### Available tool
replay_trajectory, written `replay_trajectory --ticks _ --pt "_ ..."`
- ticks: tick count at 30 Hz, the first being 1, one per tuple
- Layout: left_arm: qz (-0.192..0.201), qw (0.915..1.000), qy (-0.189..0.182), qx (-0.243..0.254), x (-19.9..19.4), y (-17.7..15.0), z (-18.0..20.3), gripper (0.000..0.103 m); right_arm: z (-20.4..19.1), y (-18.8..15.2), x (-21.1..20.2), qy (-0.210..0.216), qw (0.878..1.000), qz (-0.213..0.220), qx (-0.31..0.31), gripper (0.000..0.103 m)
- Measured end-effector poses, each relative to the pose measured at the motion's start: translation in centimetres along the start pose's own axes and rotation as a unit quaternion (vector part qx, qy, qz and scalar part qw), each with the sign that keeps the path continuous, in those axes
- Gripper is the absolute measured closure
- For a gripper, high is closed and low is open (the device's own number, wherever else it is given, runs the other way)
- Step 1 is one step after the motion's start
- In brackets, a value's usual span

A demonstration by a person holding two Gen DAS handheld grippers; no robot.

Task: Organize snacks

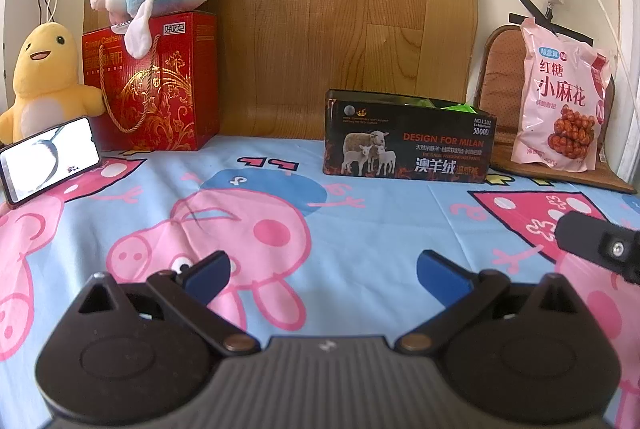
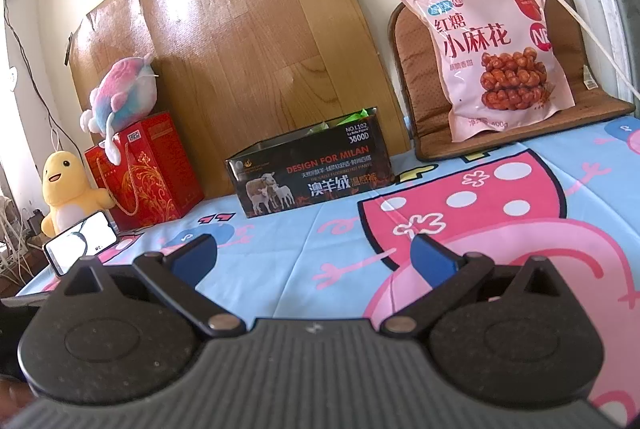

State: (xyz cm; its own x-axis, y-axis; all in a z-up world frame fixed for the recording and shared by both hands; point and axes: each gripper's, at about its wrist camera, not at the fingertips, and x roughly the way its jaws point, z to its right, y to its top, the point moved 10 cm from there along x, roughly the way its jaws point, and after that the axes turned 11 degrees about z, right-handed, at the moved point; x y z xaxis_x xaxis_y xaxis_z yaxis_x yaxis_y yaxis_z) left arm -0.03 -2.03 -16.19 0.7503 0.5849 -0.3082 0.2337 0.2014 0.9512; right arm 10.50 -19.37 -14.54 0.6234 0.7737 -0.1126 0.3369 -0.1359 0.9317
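Left tool (image 1: 324,269) spread | right tool (image 2: 314,255) spread | snack bag (image 1: 562,97) upright, long axis vertical

The left hand-held gripper (image 1: 323,269) is matte black, with a ribbed grey centre plate bearing a small white mark. Two rounded black housings carry embossed discs and triangular cut-outs. Brass-coloured pivot pins join angled black arms to blue finger pads (image 1: 442,275). The right hand-held gripper (image 2: 314,254) has the same build, its black surface finely speckled.
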Motion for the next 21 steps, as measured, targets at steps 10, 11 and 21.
replay_trajectory --ticks 10,11,21 --pt "0.003 1.0000 0.000 -0.003 -0.08 0.05 -0.04 0.000 -0.38 0.01 0.04 0.010 1.000 -0.002 -0.012 0.000" --pt "0.003 1.0000 0.000 -0.003 -0.10 0.08 -0.05 0.000 -0.37 0.01 0.02 0.010 1.000 -0.001 -0.012 0.000" --pt "-0.001 1.0000 -0.004 0.001 -0.07 0.00 0.18 0.000 -0.18 0.09 -0.01 0.006 1.000 0.000 -0.014 0.000"
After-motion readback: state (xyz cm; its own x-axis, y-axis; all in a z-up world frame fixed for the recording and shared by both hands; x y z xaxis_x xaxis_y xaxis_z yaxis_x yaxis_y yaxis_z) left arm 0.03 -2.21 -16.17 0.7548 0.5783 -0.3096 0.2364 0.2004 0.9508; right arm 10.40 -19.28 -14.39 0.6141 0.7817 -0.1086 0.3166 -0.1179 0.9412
